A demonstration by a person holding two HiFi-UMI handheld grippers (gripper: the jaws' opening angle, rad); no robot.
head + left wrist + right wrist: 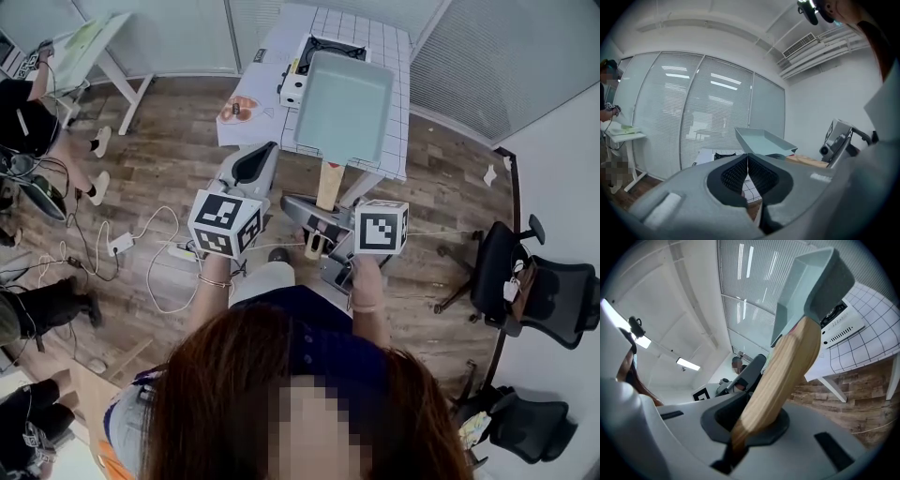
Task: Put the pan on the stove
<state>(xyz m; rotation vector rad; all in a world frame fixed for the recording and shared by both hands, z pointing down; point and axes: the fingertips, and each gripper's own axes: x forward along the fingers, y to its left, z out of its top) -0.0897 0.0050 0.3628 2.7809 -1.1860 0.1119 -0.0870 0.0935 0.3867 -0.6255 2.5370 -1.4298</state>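
A pale teal rectangular pan point(345, 103) point(806, 282) hangs in the air over the white gridded table point(386, 47), tilted in the right gripper view. My right gripper point(316, 232) point(754, 423) is shut on its wooden handle point(328, 183) point(787, 366). The stove point(325, 44) point(839, 322), black on top with a white front, stands on the table beyond the pan and is partly hidden by it. My left gripper point(262, 152) point(747, 171) is shut with nothing in it, left of the pan and short of the table edge. From it the pan point(764, 140) shows ahead at right.
Black office chairs point(544, 291) stand at the right near a white wall. A second white table point(84, 42) and seated people point(28, 122) are at the left. Cables and a power strip point(122, 244) lie on the wooden floor.
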